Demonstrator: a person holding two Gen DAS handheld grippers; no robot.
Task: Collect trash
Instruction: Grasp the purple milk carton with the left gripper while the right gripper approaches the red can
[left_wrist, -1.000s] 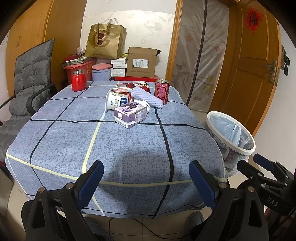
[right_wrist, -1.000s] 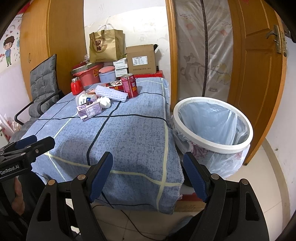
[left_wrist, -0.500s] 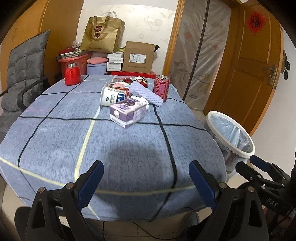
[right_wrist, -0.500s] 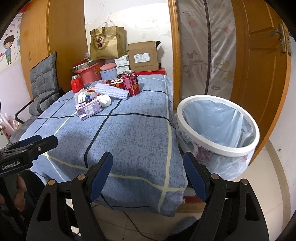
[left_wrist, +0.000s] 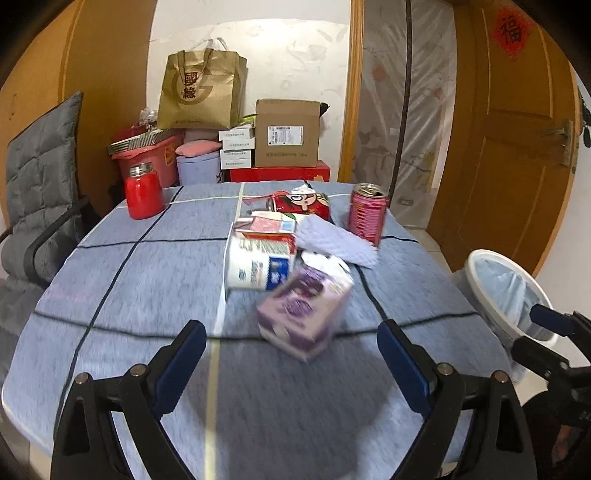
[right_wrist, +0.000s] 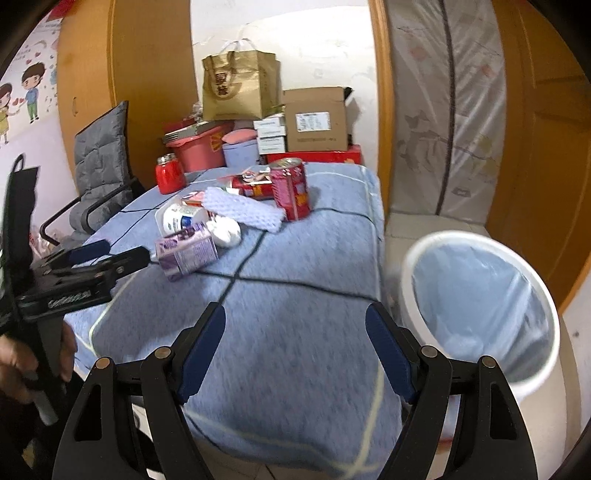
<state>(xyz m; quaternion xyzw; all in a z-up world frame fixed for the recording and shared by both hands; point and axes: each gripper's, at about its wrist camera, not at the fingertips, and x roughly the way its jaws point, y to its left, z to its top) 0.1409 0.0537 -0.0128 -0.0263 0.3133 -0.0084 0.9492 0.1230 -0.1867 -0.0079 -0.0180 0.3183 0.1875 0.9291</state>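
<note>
- Cataloguing the litter on the desk (left_wrist: 129, 295), which wears a blue-grey checked cloth: all pieces sit in one cluster toward the far middle.
- Purple carton (left_wrist: 304, 308): nearest piece, lying on its side, blurred in the left wrist view; just ahead of the left hand-held gripper (left_wrist: 291, 354), apart from both fingers.
- White tub (left_wrist: 258, 264): tipped on its side, touching or just behind the carton.
- Crumpled white wad (right_wrist: 227, 230): beside the carton and tub.
- Pale quilted pad (left_wrist: 334, 242): draped over the pile, its end just beside the can.
- Pink drink can (left_wrist: 366, 214): upright, opened top, right edge of the cluster.
- Red cartoon-printed packet (left_wrist: 301, 203): at the back of the cluster.
- Red jar (left_wrist: 143, 192): upright, well apart at the far left; whether it counts as trash cannot be told.
- Waste bin (right_wrist: 480, 306): white rim, blue liner, on the floor just off the desk's right edge; no trash shows inside.
- Left hand-held gripper: released, fingers spread wide, empty.
- Right hand-held gripper (right_wrist: 295, 350): released, empty, over the desk's near right corner, beside the bin.
- Step in hand, by judgement: approach for the first pick; nothing collected.
- Next move calls for: advancing the left fingers to straddle the carton's narrower faces, closing gently since the card may crush, then carrying it right to the bin.
</note>
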